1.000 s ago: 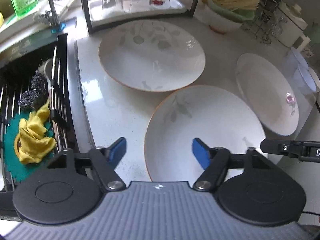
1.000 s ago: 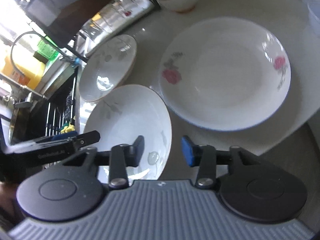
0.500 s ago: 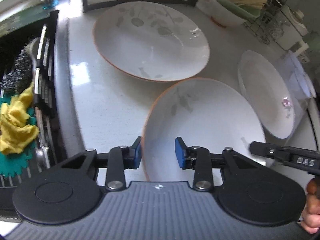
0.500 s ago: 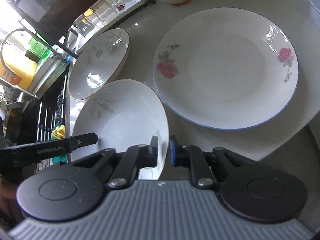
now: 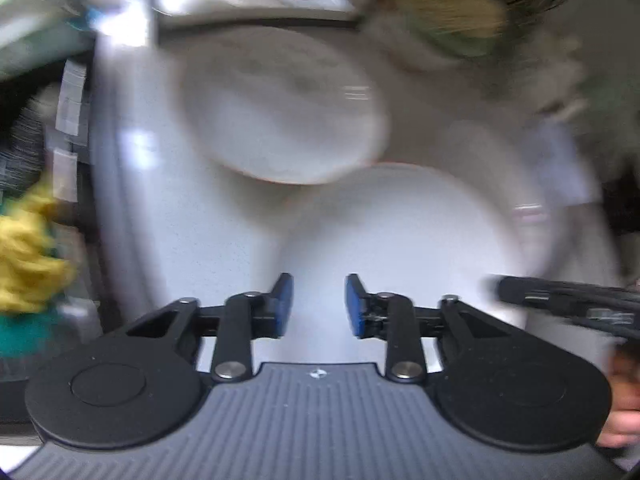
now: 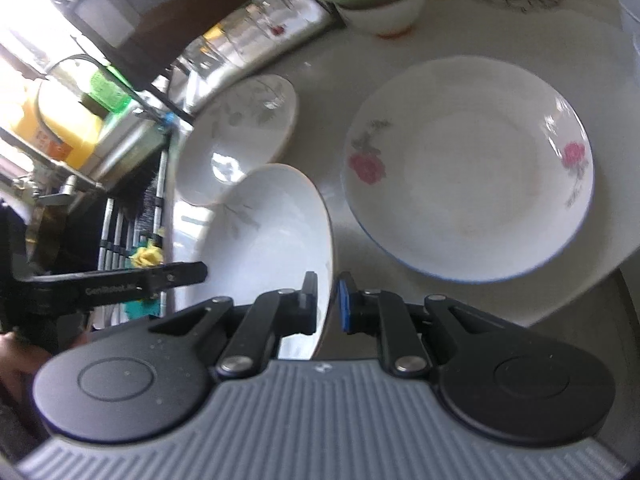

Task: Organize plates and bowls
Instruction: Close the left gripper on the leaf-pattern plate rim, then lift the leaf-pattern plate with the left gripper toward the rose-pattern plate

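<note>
Pale countertop [image 6: 400,40] beside a dark sink rack carries three dishes: a leaf-patterned bowl [image 6: 240,128] at the back, a rose-printed plate [image 6: 472,168] to the right, and the near bowl [image 6: 272,224] you grip, tilted on edge. Your right gripper [image 6: 327,304] is clamped on its near rim. Your left gripper [image 5: 318,304] is closing on the opposite rim; whether its pads touch yet, blur hides. Glazed ceramic likely handles stiff, slick and breakable, with some weight, so hold at the rim with both hands and set it down gently into the back bowl
</note>
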{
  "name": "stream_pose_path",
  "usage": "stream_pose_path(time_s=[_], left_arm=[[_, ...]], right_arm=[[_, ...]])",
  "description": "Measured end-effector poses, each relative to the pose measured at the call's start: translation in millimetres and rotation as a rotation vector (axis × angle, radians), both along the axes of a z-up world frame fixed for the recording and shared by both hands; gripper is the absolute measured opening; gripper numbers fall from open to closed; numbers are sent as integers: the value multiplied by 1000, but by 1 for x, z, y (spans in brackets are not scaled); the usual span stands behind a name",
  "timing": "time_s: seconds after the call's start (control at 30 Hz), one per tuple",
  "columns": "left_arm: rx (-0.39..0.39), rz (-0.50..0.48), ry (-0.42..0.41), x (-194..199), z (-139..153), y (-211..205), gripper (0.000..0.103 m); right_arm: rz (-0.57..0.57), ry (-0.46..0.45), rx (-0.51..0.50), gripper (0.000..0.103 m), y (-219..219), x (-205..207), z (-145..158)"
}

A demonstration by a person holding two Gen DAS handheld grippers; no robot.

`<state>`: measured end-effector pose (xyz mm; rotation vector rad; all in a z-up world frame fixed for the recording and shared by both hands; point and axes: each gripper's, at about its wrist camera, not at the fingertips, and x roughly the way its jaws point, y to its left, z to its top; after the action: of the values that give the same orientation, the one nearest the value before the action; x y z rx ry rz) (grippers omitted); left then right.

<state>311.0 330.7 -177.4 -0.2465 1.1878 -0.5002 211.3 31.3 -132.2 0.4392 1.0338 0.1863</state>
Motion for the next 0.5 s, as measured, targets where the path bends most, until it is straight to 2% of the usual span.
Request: stream_pose_path(time_s=[0.03, 0.07, 0.13, 0.3, 0.4, 0.5], left_arm=[[-37, 2, 17, 0, 1, -4, 29], [-4, -21, 5, -1, 4, -12, 29], [82, -43, -77, -5, 10, -22, 29], [107, 84, -128, -4, 26, 5, 29], [104, 160, -95, 0, 21, 29, 29], [102, 184, -50, 1, 10, 42, 30]], right_arm=[[13, -12, 21, 11, 0, 1, 1], [33, -18, 9, 9, 5, 3, 2], [56, -2, -81, 8, 15, 9, -3], [13, 55, -31, 5, 0, 13, -27], [14, 65, -28, 5, -1, 16, -26], [12, 62, -22, 5, -2, 22, -24]])
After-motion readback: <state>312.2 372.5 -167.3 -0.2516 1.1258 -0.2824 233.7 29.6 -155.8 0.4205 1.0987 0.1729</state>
